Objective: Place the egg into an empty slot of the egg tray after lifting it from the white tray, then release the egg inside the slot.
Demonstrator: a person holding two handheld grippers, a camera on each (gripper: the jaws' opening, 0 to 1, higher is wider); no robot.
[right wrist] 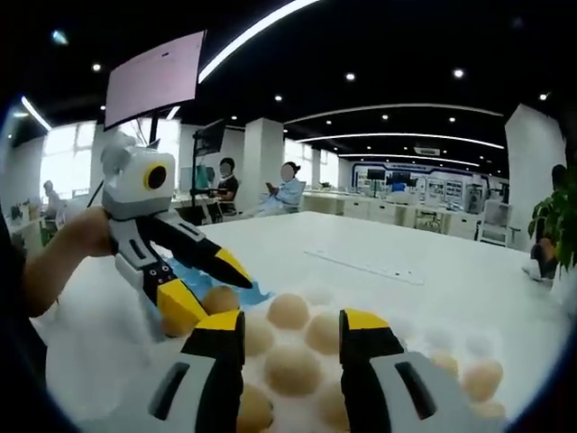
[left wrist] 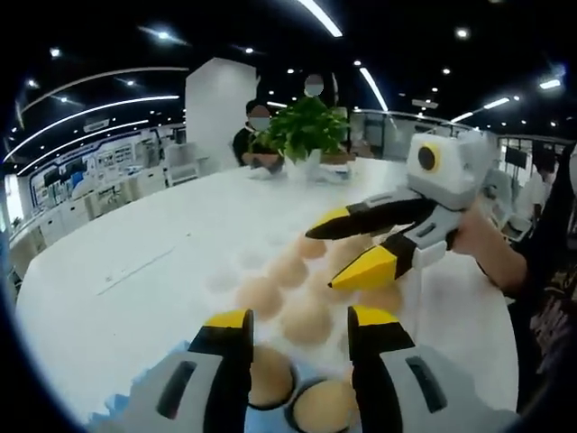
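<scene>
A: What's the room like?

B: Big open hall, ceiling light strips, a wide white table [left wrist: 135, 271], a potted plant [left wrist: 305, 126] at its far edge.

A: And the eggs?

B: Eggs [right wrist: 290, 309] sit in the egg tray [right wrist: 424, 338]. Both the left gripper [left wrist: 297, 347] and right gripper [right wrist: 290, 347] have jaws apart, empty, over them.

The white egg tray [left wrist: 270, 271] washes out against the bench [left wrist: 135, 271], its slot outlines hard to trace. Two eggs [left wrist: 270, 374] sit partly hidden behind the left claw [left wrist: 297, 329].
</scene>
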